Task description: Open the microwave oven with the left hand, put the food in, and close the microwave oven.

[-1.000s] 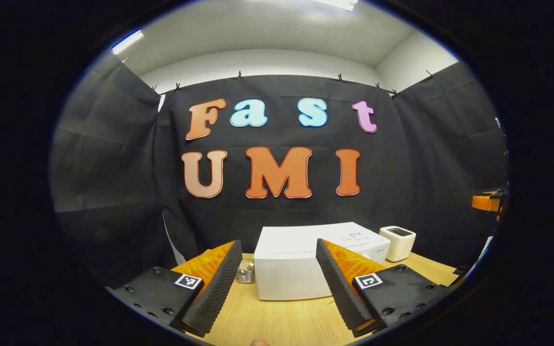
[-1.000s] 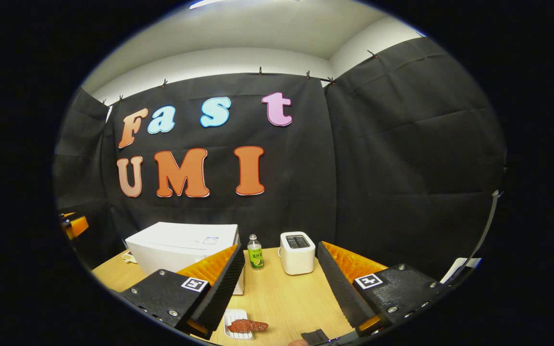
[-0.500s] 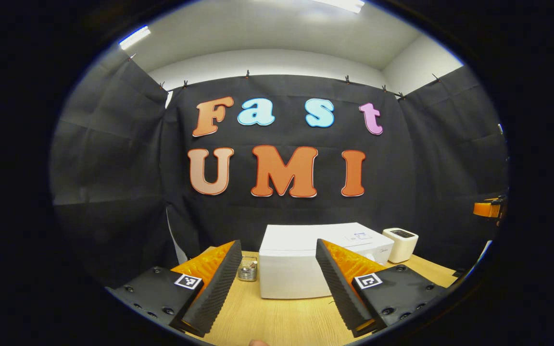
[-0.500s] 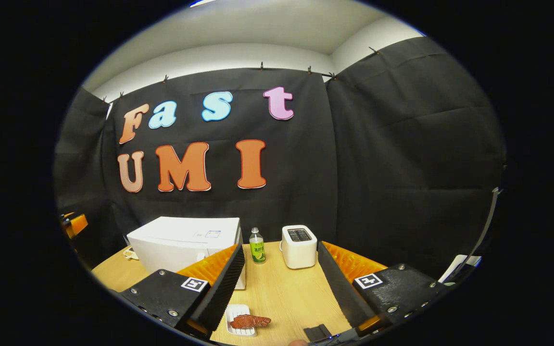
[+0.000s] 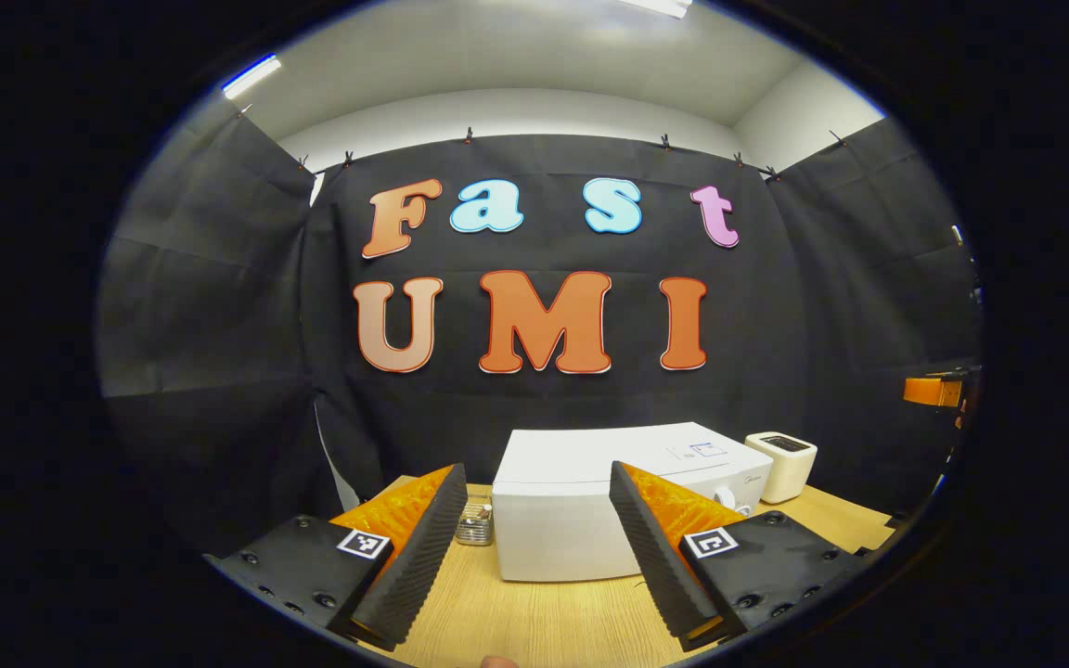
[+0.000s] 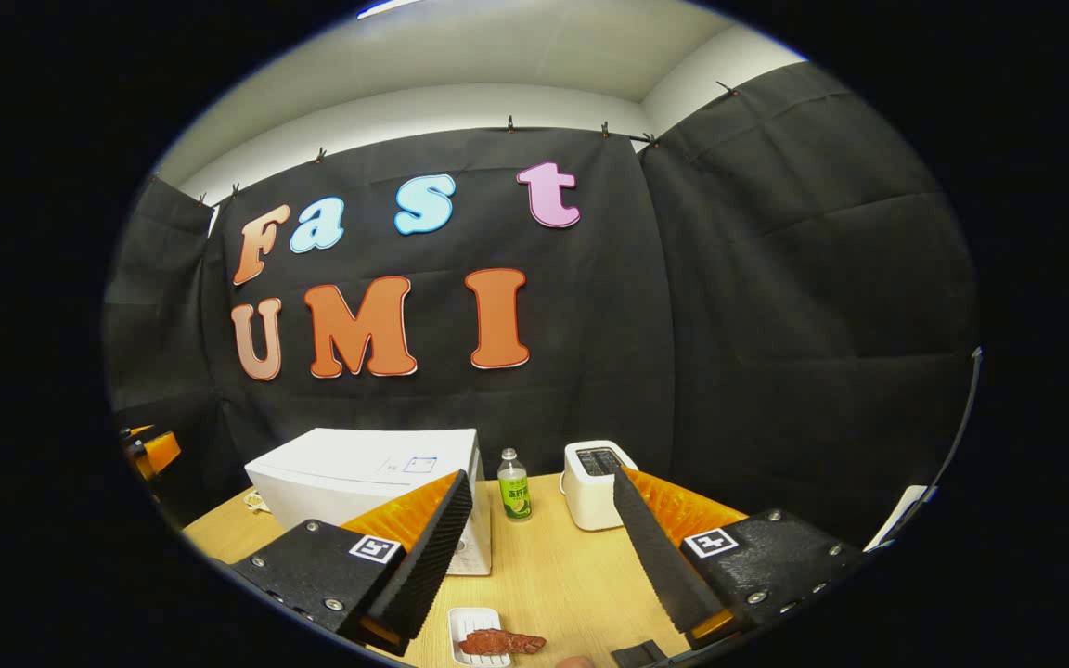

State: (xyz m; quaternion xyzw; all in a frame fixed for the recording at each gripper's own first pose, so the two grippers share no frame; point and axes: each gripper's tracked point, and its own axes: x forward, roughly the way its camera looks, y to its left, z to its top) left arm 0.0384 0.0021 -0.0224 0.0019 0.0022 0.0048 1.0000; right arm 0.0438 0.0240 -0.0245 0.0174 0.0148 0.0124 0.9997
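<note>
Left gripper view, left to right: small metal rack (image 5: 474, 524) on the desk (image 5: 544, 622), just beside the microwave oven's left side; left tool (image 5: 534, 557) released, fingers spread wide, nothing between them, bare wood below; microwave oven (image 5: 581, 492) white, door closed, straight ahead, partly hidden behind the right finger; toaster (image 5: 780, 464) near its right end, apart from it; other tool (image 5: 933, 390) cut off at the far right edge.

Right gripper view, left to right: other tool (image 6: 152, 450) clipped at the left edge; microwave oven (image 6: 358, 473) seen from its right end, its lower corner hidden by the left finger; right tool (image 6: 542, 552) released and empty; food (image 6: 500, 641) reddish, lying on a small white tray (image 6: 470, 623) at the near desk (image 6: 553, 575) edge, below the fingers, tray partly cut off; green bottle (image 6: 514, 485) between oven and toaster (image 6: 595, 471), open wood in front; dark object at the bottom edge, too cropped to identify.
</note>
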